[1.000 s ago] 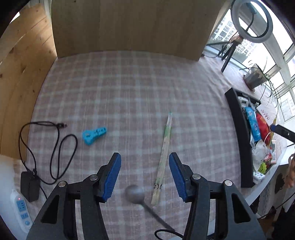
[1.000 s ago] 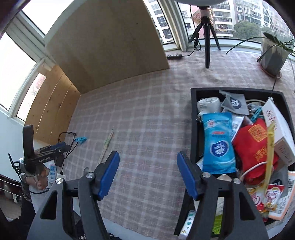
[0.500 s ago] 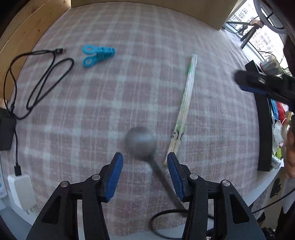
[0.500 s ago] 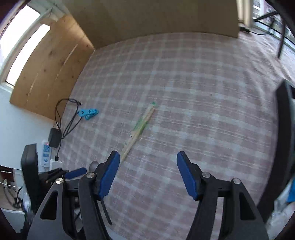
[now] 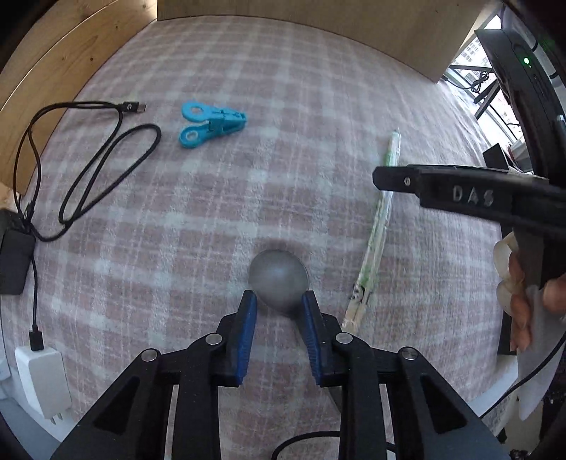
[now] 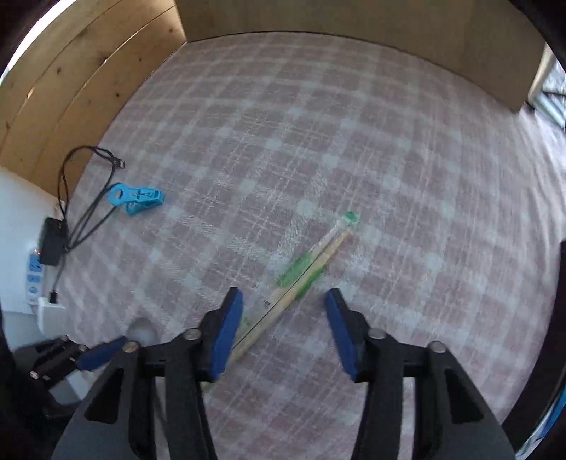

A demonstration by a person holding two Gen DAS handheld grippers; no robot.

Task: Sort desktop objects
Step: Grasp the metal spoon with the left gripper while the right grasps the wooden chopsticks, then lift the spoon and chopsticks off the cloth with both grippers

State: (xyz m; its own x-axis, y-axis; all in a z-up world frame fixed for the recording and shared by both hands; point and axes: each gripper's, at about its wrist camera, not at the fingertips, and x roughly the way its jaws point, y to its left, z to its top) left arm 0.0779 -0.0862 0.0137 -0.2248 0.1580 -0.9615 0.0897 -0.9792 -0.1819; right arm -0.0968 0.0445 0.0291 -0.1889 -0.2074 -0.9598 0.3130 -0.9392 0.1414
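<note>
A grey metal spoon point(image 5: 278, 285) lies on the checked cloth, its bowl forward. My left gripper point(image 5: 278, 300) has its blue pads against the two sides of the bowl's near end; the handle is hidden under it. Wrapped wooden chopsticks point(image 5: 375, 236) lie just to the right. In the right wrist view the chopsticks point(image 6: 307, 269) lie slantwise just ahead of my right gripper point(image 6: 283, 299), which is open and empty above their near half. A blue clothes peg point(image 5: 209, 123) lies at the far left and also shows in the right wrist view point(image 6: 136, 196).
A black USB cable point(image 5: 88, 170) with charger point(image 5: 14, 260) and a white plug point(image 5: 42, 375) lie along the left edge. Wooden panels point(image 6: 318, 17) wall the back and left. The right gripper's body point(image 5: 470, 198) and the hand holding it hang over the right side.
My left gripper came down over the spoon and narrowed its jaws onto the bowl's sides. My right gripper swung left from the black tray to above the chopsticks.
</note>
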